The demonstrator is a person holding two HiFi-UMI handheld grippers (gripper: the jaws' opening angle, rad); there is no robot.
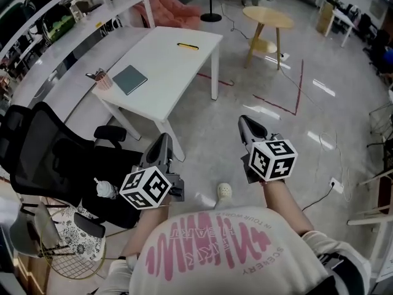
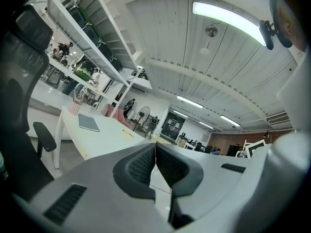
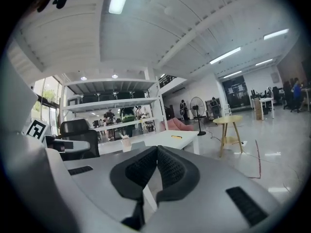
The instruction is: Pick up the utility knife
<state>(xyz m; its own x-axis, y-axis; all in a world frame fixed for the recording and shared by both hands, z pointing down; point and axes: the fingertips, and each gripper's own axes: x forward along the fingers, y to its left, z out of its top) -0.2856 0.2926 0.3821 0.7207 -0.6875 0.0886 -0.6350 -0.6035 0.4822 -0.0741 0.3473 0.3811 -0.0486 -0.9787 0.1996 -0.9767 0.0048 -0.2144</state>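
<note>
The yellow and black utility knife (image 1: 188, 45) lies near the far end of the white table (image 1: 166, 72); it shows as a small yellow sliver (image 2: 127, 134) in the left gripper view and again (image 3: 177, 137) in the right gripper view. My left gripper (image 1: 164, 141) hangs over the floor near the table's near corner, jaws together with nothing between them (image 2: 155, 155). My right gripper (image 1: 247, 125) is held further right over bare floor, also shut and empty (image 3: 157, 158). Both point toward the table, well short of the knife.
A grey notebook (image 1: 129, 79) and a pink pen cup (image 1: 102, 80) sit on the table's near half. A black office chair (image 1: 43, 152) stands at the left, white shelving (image 1: 92, 5) behind, a round yellow side table (image 1: 268, 18) far right, and a wire basket (image 1: 64, 251) by my left side.
</note>
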